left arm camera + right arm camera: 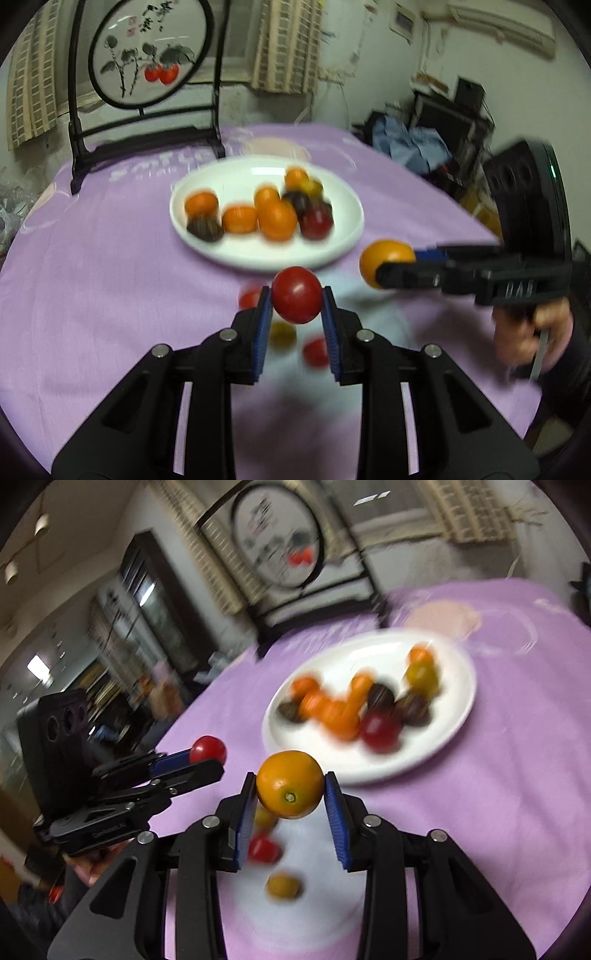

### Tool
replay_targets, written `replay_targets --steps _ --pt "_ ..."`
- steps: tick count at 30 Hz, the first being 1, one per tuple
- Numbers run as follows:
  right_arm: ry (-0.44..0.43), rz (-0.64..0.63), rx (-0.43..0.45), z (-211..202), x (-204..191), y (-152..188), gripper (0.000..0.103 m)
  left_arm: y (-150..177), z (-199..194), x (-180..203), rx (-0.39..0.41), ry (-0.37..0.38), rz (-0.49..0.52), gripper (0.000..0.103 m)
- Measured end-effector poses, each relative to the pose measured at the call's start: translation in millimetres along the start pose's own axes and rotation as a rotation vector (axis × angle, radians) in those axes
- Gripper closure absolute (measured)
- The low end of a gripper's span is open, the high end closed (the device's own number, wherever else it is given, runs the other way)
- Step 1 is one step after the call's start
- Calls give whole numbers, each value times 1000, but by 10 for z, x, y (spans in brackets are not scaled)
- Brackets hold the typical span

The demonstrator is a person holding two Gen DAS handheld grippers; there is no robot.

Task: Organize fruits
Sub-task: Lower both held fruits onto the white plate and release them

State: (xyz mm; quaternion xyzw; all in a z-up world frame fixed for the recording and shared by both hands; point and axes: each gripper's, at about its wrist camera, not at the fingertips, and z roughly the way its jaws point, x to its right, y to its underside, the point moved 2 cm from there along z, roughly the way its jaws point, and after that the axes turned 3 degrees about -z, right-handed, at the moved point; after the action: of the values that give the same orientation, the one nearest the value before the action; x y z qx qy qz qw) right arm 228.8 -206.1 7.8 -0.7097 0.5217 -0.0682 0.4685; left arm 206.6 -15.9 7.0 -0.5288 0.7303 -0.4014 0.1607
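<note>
My left gripper (297, 301) is shut on a red tomato (296, 294), held above the purple tablecloth. My right gripper (290, 788) is shut on an orange fruit (290, 783). In the left wrist view the right gripper (386, 271) shows at right with the orange fruit (384, 256). In the right wrist view the left gripper (207, 757) shows at left with the red tomato (207, 748). A white plate (332, 192) behind holds several orange, red and dark fruits. It also shows in the right wrist view (454, 701).
A second white plate (314, 915) lies under the grippers with a red tomato (263, 849) and a yellow fruit (282, 885) on it. A black-framed round painting (147, 55) stands at the table's back. The table's edge lies at the right (461, 206).
</note>
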Motion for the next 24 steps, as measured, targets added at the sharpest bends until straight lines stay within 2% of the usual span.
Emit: replay_targets --steps 5,8,11,18,24 --pt "89 50 54 246 243 -315 66 -558 380 -101 28 -64 -65 76" --pt "122 63 58 408 361 -439 66 -742 596 -242 23 -106 -116 76" --pt "131 68 46 562 456 -533 66 -899 818 -391 3 -111 -161 76" --pt "151 72 5 840 662 -662 66 -1039 1236 -498 -57 -130 -165 76" --pt "148 81 -28 937 736 -674 66 -1038 1478 -615 -107 -148 -176 76"
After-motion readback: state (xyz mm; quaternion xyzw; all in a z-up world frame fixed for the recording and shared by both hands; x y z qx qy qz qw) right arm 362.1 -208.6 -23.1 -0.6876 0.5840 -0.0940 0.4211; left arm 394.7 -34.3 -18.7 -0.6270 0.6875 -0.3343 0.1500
